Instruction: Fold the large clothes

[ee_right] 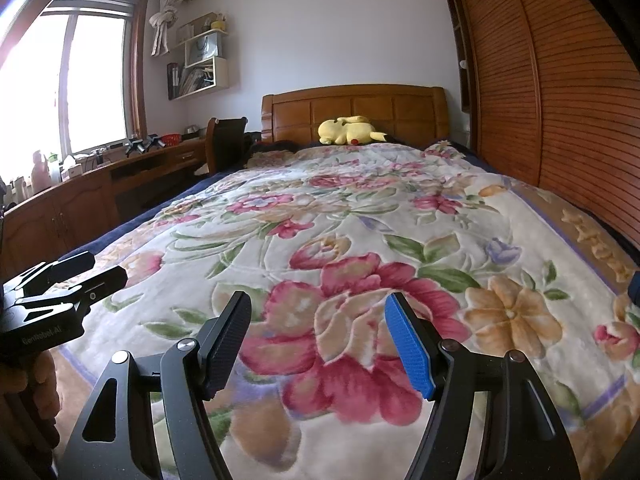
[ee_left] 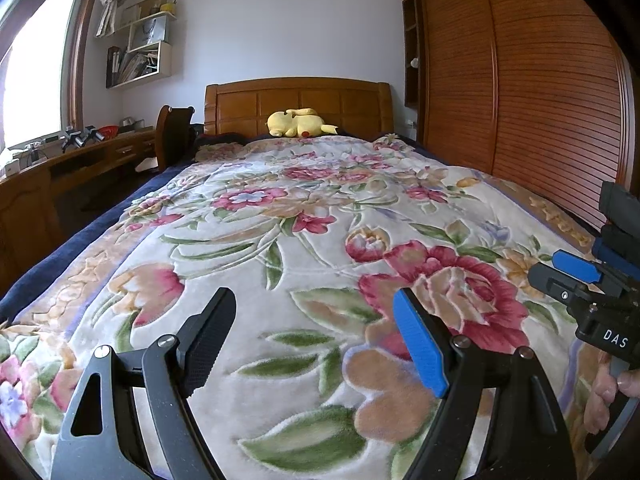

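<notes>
A large floral blanket lies spread flat over the bed; it also shows in the right wrist view. No garment is in view. My left gripper is open and empty, held just above the blanket near the foot of the bed. My right gripper is open and empty, held above a big red flower print. The right gripper also shows at the right edge of the left wrist view, and the left gripper at the left edge of the right wrist view. They hover side by side.
A yellow plush toy lies by the wooden headboard. A slatted wooden wardrobe runs along the bed's right side. A wooden desk and chair stand at the left under the window. Wall shelves hang above.
</notes>
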### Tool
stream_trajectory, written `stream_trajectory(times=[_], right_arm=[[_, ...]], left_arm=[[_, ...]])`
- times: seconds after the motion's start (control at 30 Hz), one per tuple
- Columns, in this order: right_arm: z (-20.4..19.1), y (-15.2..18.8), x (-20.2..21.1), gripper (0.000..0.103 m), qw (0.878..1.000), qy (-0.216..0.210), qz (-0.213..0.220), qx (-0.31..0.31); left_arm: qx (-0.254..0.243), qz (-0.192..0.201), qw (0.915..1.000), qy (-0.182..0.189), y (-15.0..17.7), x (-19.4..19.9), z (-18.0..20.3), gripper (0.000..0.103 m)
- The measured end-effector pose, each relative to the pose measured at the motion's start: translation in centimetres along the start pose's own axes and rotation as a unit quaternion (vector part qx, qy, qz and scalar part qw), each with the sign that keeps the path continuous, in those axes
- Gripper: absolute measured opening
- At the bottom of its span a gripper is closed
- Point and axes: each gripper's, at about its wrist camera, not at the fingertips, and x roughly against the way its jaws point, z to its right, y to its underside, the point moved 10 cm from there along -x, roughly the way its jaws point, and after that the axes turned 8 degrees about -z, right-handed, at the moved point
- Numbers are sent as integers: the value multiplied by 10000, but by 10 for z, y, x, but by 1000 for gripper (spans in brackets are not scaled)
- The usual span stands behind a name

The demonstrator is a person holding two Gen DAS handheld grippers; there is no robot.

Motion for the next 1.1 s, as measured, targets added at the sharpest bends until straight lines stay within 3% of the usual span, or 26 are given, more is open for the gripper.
stream_trajectory(times=[1.1], right_arm=[[2,-1,-2,71,10000,-18,53,10]], left_arm=[[5,15,10000,-22,2,2,0,82]])
